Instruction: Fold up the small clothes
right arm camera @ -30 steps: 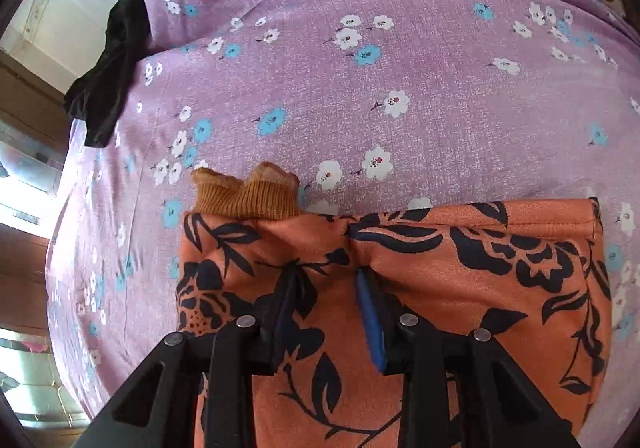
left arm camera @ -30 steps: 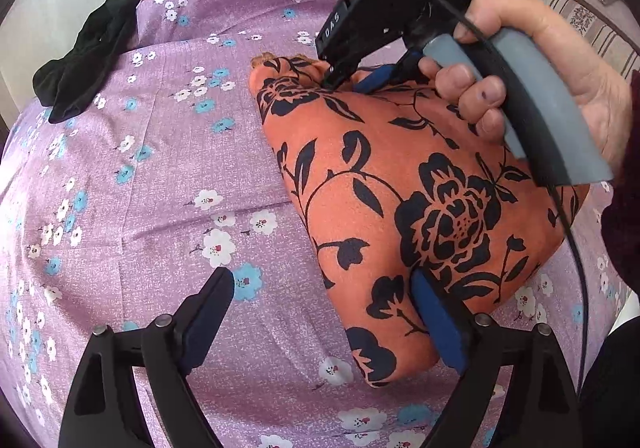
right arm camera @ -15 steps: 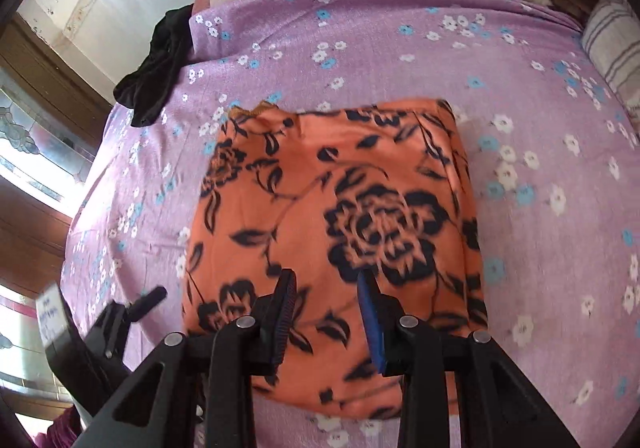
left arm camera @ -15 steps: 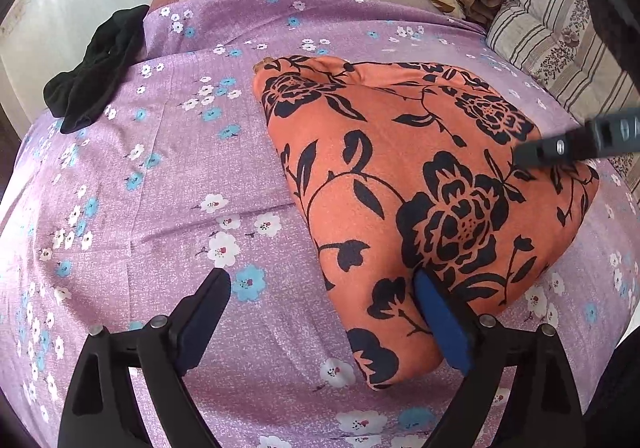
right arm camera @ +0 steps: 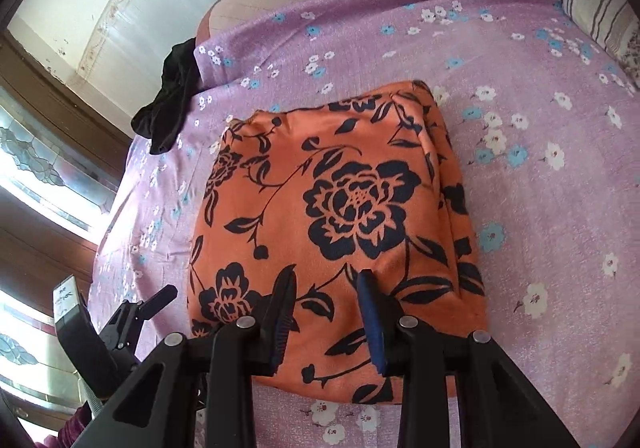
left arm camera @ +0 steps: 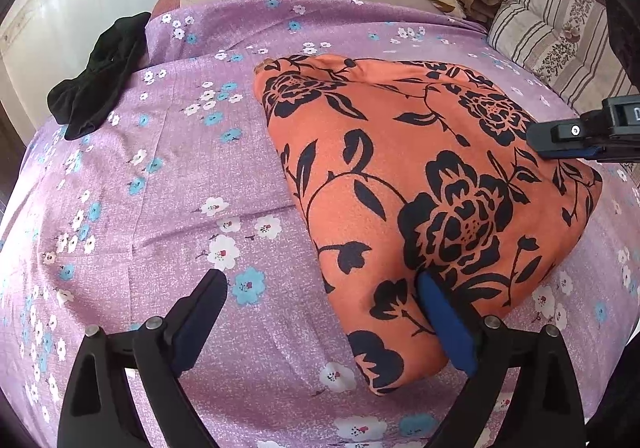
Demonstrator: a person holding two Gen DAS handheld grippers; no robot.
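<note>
Left gripper (left arm camera: 320, 312): jaws wide apart, just opening further, holding nothing; right finger rests at the garment's near corner.
Right gripper (right arm camera: 326, 312): jaws part open, empty, above the near edge.
Garment (left arm camera: 420, 188): folded, flat on the sheet (left arm camera: 180, 188).
Handling: we judge it soft, light, limp.
Hold: we would pinch a near corner.

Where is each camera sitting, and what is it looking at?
Left wrist: sits on the left hand-held gripper, looking down over the orange cloth on the purple sheet; its own open fingers show, and the right hand-held gripper's tip at the right edge.
Right wrist: sits on the right hand-held gripper, looking down at the orange cloth; its own fingers show, and the left hand-held gripper at lower left.
Both share: the cloth, the sheet, the black garment, the pillow.
</note>
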